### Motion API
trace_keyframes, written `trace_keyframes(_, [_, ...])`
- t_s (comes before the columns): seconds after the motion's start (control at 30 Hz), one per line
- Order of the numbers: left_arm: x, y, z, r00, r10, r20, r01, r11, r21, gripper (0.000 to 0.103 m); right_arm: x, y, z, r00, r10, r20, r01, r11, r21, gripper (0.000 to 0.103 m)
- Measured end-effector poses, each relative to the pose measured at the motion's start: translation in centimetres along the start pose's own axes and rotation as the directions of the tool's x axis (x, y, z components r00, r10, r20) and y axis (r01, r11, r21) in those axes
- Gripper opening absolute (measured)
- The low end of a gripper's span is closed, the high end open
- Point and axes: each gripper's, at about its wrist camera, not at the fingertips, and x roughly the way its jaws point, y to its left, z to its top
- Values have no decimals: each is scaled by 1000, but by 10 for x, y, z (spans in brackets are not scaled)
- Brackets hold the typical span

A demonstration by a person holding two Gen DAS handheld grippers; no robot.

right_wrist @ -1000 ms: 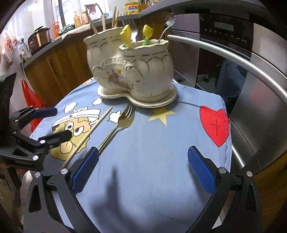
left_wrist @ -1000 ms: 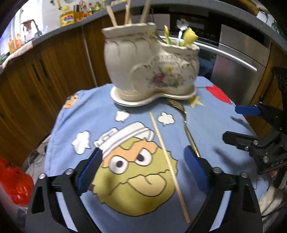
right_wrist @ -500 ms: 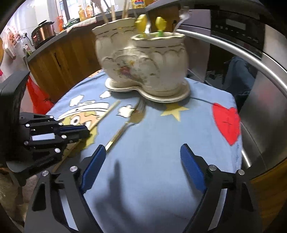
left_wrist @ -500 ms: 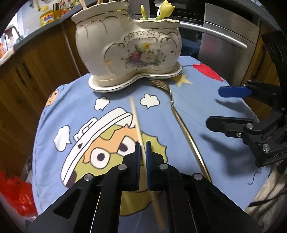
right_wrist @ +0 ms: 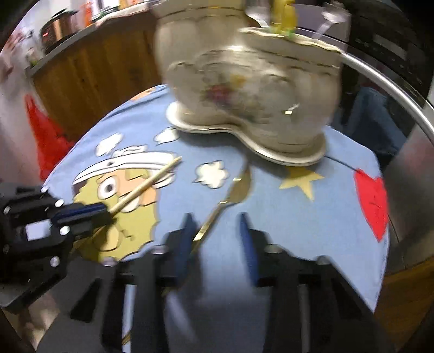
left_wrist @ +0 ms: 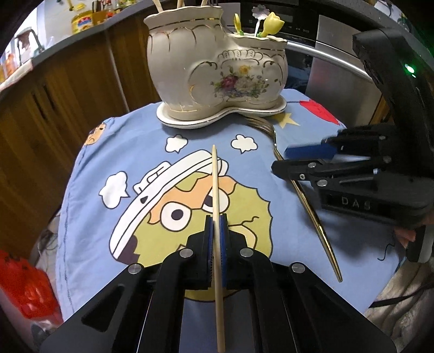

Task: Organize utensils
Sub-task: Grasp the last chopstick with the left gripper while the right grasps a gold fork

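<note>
Holding a single wooden chopstick tight between its blue pads, the left gripper has its jaws clamped on the stick about midway along, the far tip pointing toward the holder. The stick looks barely off the blue cartoon cloth, if at all; the pictures do not settle that. The right gripper has just been closing: its jaws stand either side of the gold fork, whose handle runs between the pads, but a gap shows on both sides, so nothing is gripped there yet. The fork lies flat on the cloth, its head just beside the holder's saucer.

The boot-shaped ceramic holder stands at the far side of the table and already carries several chopsticks in its tall compartment and yellow-handled utensils in the low one. Judging from this, most of the sorting is done. Two pieces remain: the chopstick, already secured and waiting to go into the tall compartment, and the fork, still to be pinched, lifted and dropped into the low one.
</note>
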Motion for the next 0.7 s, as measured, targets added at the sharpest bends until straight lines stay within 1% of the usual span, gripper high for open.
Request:
trace_keyframes(0.03, [0, 0, 0, 1000, -2, 2, 2, 1000, -1, 5, -1, 3, -1, 1000, -15, 1, 15, 1000, -15, 16])
trace_keyframes(0.13, [-1, -1, 0, 1000, -9, 8, 9, 1000, -3, 5, -5, -5, -4, 999, 32, -11, -32, 999, 26, 13])
trace_keyframes(0.17, [-1, -1, 0, 1000, -12, 10, 12, 1000, -4, 5, -8, -8, -5, 999, 47, -12, -47, 998, 39, 10])
trace_keyframes(0.2, [-2, -1, -1, 1000, -16, 11, 16, 1000, -4, 5, -10, -10, -7, 998, 58, -12, -57, 997, 43, 7])
trace_keyframes(0.27, [-2, -2, -2, 1000, -16, 8, 16, 1000, 0, 5, -18, -15, -13, 997, 76, -16, -75, 997, 29, 6])
trace_keyframes(0.37, [-1, -2, -3, 1000, -14, -1, 14, 1000, 3, 5, -26, -20, -23, 997, 71, -30, -70, 997, 14, 6])
trace_keyframes(0.47, [2, -2, -3, 1000, -3, -11, 3, 1000, 4, 5, -27, -23, -25, 997, 71, -39, -71, 997, 19, 6])
trace_keyframes(0.57, [3, -4, -1, 1000, 14, -21, -14, 1000, 4, 5, -24, -21, -25, 996, 58, -69, -58, 998, 8, 6])
trace_keyframes(0.7, [6, -10, 1, 998, 50, -29, -50, 999, 16, 6, -19, -18, -26, 998, 43, -50, -44, 999, -13, 6])
